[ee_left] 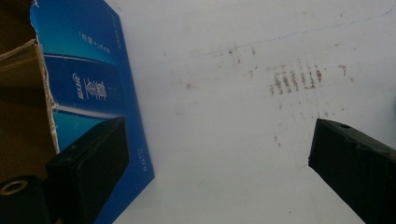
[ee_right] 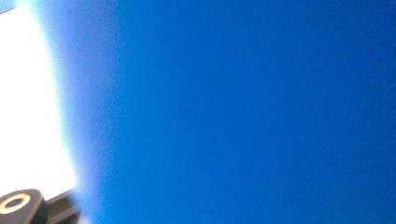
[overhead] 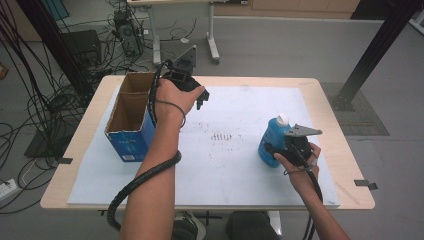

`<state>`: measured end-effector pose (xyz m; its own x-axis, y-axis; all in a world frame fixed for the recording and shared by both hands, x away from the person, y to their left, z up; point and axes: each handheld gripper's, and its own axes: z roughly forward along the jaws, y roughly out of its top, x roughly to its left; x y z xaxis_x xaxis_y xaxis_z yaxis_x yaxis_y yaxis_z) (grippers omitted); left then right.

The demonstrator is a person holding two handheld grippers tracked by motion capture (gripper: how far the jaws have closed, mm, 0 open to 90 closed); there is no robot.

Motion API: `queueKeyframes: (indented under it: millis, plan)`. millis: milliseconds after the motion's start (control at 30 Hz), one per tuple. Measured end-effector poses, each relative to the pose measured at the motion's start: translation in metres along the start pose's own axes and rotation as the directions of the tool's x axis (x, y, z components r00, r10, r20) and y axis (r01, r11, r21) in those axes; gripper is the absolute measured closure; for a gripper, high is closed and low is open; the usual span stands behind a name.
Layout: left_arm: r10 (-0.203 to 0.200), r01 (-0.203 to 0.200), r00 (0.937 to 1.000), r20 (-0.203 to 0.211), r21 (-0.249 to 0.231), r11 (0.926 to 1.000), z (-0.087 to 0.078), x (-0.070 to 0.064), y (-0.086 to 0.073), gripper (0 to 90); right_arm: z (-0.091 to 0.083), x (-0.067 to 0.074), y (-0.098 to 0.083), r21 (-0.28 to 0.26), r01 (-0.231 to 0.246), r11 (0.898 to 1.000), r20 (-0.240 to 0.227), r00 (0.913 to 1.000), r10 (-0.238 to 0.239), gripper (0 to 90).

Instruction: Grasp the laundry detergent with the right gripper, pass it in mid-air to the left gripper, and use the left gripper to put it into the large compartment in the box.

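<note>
A blue bottle (overhead: 271, 140) with a white cap stands upright on the right half of the white mat (overhead: 230, 170). My right gripper (overhead: 281, 148) is shut on its side from the near right, and in the right gripper view the bottle's blue wall (ee_right: 243, 112) sits close against the lens. An open cardboard box (overhead: 128, 143) with blue printed sides stands at the left. My left gripper (overhead: 202, 98) hangs just right of the box's far end, held off the mat. Its jaws (ee_left: 217, 135) are open with nothing between them, beside the box's blue side (ee_left: 93, 84).
Dark smudge marks (overhead: 220, 136) dot the mat's middle, and the same marks (ee_left: 294, 79) lie ahead of the left jaws. The mat lies on a wooden table (overhead: 345, 150). Cables and equipment (overhead: 125, 35) clutter the floor beyond the far left edge.
</note>
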<state>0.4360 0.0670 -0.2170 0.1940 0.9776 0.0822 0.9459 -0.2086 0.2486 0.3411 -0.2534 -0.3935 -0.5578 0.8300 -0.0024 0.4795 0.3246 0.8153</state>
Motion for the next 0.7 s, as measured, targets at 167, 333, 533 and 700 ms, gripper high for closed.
queueKeyframes:
  millis: [167, 333, 533, 700]
  plan:
    - [0.001, -0.001, 1.0000, 0.004, -0.005, 1.0000, -0.0007, -0.0014, 0.0004, 5.7, 0.0000, 0.0000, -0.0001, -0.001, 0.000, 1.000, 0.000, 1.0000, 0.000, 43.6]
    - [0.002, -0.002, 1.0000, 0.001, -0.003, 1.0000, -0.0005, -0.0014, 0.0004, 5.7, 0.0001, -0.0001, 0.0002, 0.001, 0.000, 1.000, 0.000, 1.0000, 0.000, 43.7]
    - [0.000, 0.000, 1.0000, 0.001, -0.002, 1.0000, 0.0001, -0.0014, 0.0005, 5.7, 0.0000, -0.0001, 0.0001, 0.001, -0.001, 1.000, 0.000, 1.0000, 0.001, 43.8]
    - [0.004, -0.004, 1.0000, 0.000, 0.000, 1.0000, -0.0003, -0.0015, 0.0014, 5.7, 0.0000, -0.0001, 0.0000, -0.001, -0.002, 1.000, 0.000, 1.0000, 0.002, 43.8]
